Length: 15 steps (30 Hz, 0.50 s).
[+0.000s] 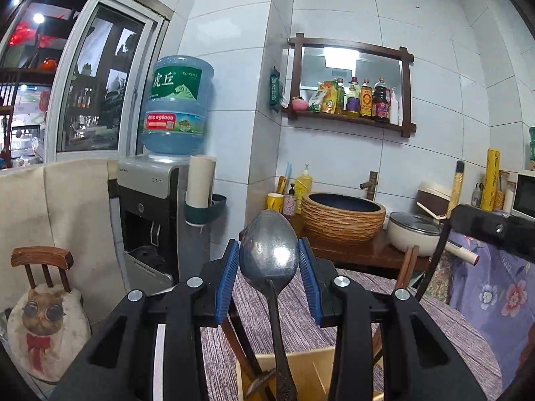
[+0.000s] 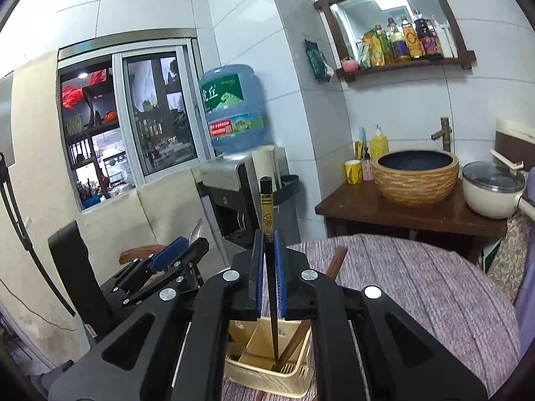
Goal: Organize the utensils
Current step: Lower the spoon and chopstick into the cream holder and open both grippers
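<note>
Nearest the left wrist camera, the left hand-held gripper (image 1: 269,260) stood partly spread, its blue pads (image 1: 228,280) flanking the bowl of a metal spoon (image 1: 269,254); whether the pads actually pinched the bowl or only bracketed it was hard to tell, so the grip stayed uncertain. The spoon stood upright, bowl uppermost, its ornate handle running down into a cream utensil caddy (image 1: 301,367) below. In the right wrist view, the right hand-held gripper (image 2: 266,250) was clamped narrowly on a black chopstick (image 2: 267,207) with a gold band, held upright, its thin tip reaching down into one compartment of the utensil caddy (image 2: 267,364), beside a brown wooden chopstick (image 2: 301,337) leaning there. The caddy rested on a counter covered with a purple-grey striped cloth (image 2: 418,287). Farther off, a dark wooden washstand (image 2: 401,214) carried a woven-look basin (image 2: 414,177), a yellow cup (image 2: 353,171) and a white lidded pot (image 2: 491,188). Beyond stood a water dispenser (image 2: 230,180) with a blue bottle (image 2: 234,110), and a wall shelf of sauce bottles (image 2: 408,38).
</note>
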### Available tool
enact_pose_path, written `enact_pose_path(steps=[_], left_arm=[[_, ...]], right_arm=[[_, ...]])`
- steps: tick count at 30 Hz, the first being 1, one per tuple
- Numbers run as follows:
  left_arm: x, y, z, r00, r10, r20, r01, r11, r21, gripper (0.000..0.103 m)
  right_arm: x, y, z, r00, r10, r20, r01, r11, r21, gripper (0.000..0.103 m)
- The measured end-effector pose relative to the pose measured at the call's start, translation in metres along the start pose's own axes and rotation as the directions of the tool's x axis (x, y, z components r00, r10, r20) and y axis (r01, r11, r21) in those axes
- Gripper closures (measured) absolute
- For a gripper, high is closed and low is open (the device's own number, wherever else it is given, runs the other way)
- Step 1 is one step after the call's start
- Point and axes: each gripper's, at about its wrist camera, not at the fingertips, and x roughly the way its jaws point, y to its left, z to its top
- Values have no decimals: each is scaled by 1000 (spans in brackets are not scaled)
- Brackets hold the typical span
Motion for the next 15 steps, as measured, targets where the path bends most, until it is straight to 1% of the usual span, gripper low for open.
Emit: enact_pose_path(steps=[2, 4, 5, 7, 11, 15], left_arm=[[-1, -1, -5, 1000, 1, -4, -1, 1000, 1, 67], [-2, -2, -9, 999, 20, 25, -20, 1000, 14, 67], [-1, -3, -9, 1000, 17, 18, -17, 1000, 21, 67], [3, -2, -11, 999, -13, -33, 14, 1000, 8, 67], [-9, -3, -23, 999, -13, -37, 14, 1000, 18, 67], [-13, -3, -33, 997, -21, -70, 23, 999, 33, 67]], right_arm=[[1, 0, -9, 1000, -5, -11, 5, 1000, -6, 95], [4, 0, -17, 1000, -9, -22, 8, 1000, -11, 95], [5, -1, -21, 999, -5, -32, 5, 1000, -4, 95], [7, -3, -27, 999, -4, -47, 5, 1000, 5, 95], [9, -7, -41, 997, 2, -78, -1, 1000, 16, 95], [14, -8, -55, 994, -9, -113, 11, 1000, 12, 95]])
